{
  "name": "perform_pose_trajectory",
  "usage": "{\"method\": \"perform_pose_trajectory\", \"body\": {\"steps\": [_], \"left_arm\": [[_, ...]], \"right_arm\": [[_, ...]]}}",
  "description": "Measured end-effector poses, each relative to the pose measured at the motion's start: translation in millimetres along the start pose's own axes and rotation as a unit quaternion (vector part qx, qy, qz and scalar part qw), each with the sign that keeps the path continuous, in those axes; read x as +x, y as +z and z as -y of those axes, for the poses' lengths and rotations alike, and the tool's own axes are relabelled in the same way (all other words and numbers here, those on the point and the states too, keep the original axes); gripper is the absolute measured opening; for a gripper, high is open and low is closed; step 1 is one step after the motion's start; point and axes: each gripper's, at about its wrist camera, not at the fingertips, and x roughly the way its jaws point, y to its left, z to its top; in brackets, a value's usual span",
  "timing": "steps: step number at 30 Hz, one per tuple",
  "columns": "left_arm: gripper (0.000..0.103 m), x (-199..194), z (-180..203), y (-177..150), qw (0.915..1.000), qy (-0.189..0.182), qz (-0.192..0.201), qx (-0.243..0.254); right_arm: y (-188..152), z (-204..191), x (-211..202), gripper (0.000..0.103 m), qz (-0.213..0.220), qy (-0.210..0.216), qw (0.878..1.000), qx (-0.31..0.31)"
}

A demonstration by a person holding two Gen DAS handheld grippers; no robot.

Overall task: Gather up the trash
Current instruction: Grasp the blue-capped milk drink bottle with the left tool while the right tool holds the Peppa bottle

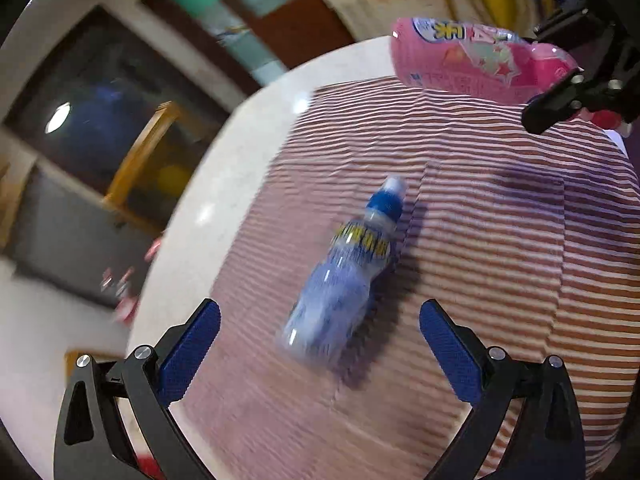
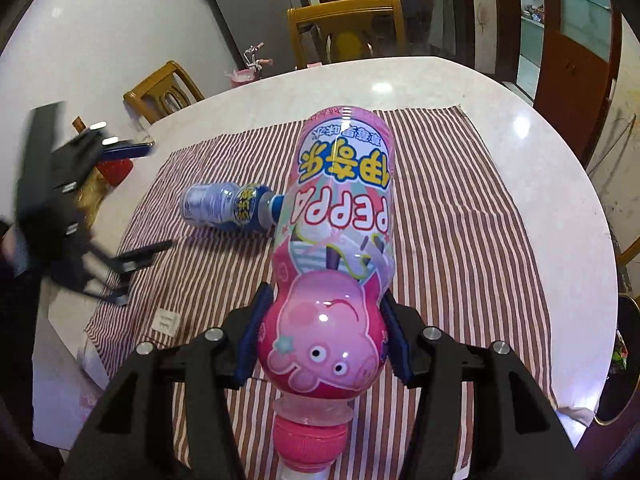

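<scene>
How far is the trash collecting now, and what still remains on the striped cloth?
Nothing looks binned yet; no bin is in view. In hand: the right tongs are shut on the pink plastic bottle with a pig-shaped top, lifted off the table. Left: the small blue plastic bottle lies on its side on the red-and-white striped cloth, in front of the open left tongs, which do not touch it.
</scene>
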Motion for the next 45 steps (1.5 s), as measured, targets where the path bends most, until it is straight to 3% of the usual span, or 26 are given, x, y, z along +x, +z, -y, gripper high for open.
{"method": "perform_pose_trajectory", "body": {"steps": [3, 6, 14, 17, 21, 25, 30, 33, 37, 42, 44, 45], "left_arm": [[0.097, 29.0, -11.8, 11.5, 0.9976, -0.069, -0.008, 0.003], [0.097, 56.6, -18.8, 16.5, 0.9935, -0.107, -0.037, 0.007], [0.097, 95.8, -25.6, 7.0, 0.9844, -0.148, -0.095, 0.001], [0.095, 100.9, -25.5, 2.5, 0.9818, -0.161, -0.098, -0.025], [0.083, 93.8, -23.4, -1.0, 0.9830, -0.158, -0.077, -0.053], [0.059, 79.2, -13.6, -5.1, 0.9869, -0.123, -0.053, -0.090], [0.056, 64.9, -5.0, -12.6, 0.9810, -0.090, -0.053, -0.164], [0.055, 50.7, -2.2, -20.5, 0.9685, -0.091, -0.055, -0.225], [0.055, 19.2, -2.7, -30.1, 0.9525, -0.071, -0.022, -0.295], [0.055, -49.5, 2.0, -43.1, 0.9118, -0.011, 0.042, -0.408], [0.055, -65.6, 4.6, -36.9, 0.9011, 0.019, 0.051, -0.430], [0.055, -83.2, 7.8, -35.0, 0.8914, 0.035, 0.061, -0.448]], "right_arm": [[4.1, 6.1, 2.6, 0.052, -0.004, 0.000, 1.000, 0.008], [9.9, 11.3, 3.0, 0.052, -0.003, 0.002, 1.000, 0.015], [15.6, 14.7, 8.0, 0.052, -0.007, 0.016, 1.000, 0.024], [16.3, 13.6, 8.2, 0.052, -0.007, 0.019, 0.999, 0.025], [16.0, 14.0, 10.6, 0.052, -0.012, 0.021, 0.999, 0.029], [17.4, 11.2, 9.5, 0.052, -0.012, 0.025, 0.999, 0.028], [16.4, 4.9, 2.2, 0.052, -0.004, 0.030, 0.999, 0.021], [15.2, 3.1, -4.0, 0.052, 0.001, 0.029, 0.999, 0.020], [13.5, 2.6, -11.9, 0.052, 0.011, 0.026, 0.999, 0.019], [10.4, -3.6, -17.5, 0.052, 0.017, 0.025, 0.999, 0.011], [9.5, -8.4, -22.2, 0.052, 0.021, 0.029, 0.999, 0.004], [9.6, -11.4, -25.3, 0.052, 0.024, 0.031, 0.999, 0.001]]}}
